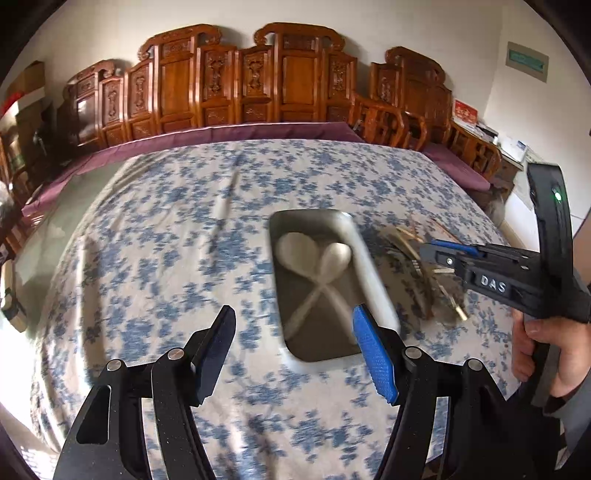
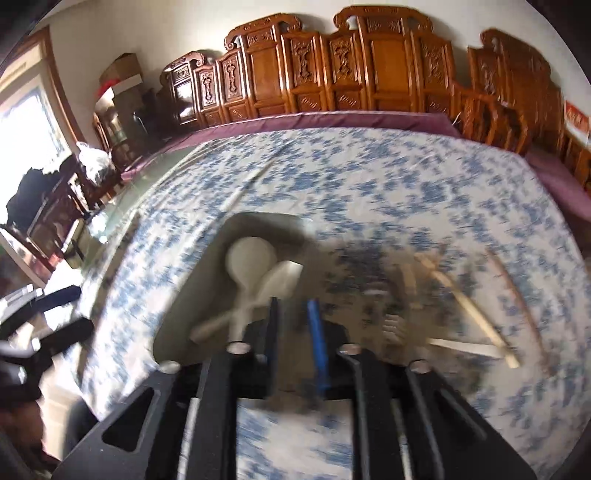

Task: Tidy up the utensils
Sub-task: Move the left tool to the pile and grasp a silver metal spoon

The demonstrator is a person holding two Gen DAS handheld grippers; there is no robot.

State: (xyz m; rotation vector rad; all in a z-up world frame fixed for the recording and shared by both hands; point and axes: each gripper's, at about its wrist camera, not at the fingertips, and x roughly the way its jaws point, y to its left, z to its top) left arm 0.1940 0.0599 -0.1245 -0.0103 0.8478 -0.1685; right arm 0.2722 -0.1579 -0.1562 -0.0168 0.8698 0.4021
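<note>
Your left gripper point(image 1: 293, 341) is spread w/ nothing inside, right gripper point(image 2: 295, 321) slightly apart & empty, and two white spoons point(image 1: 314, 258) lie crossed in metal tray point(image 1: 373, 280) on floral cloth point(image 1: 147, 240).

Carved wooden screen point(image 1: 240, 81) lines white wall point(image 1: 517, 29). Bright window point(image 2: 26, 122) at left. Blue-flowered cloth point(image 1: 166, 240) over purple cover point(image 1: 258, 131).

left gripper point(image 1: 293, 341): black body, 1 blue ribbed pad, jaws wide apart, nothing between, angled down
right gripper point(image 2: 293, 319): black, jaws narrowly apart, empty
right hand point(image 1: 546, 354): wrapped around handle
</note>
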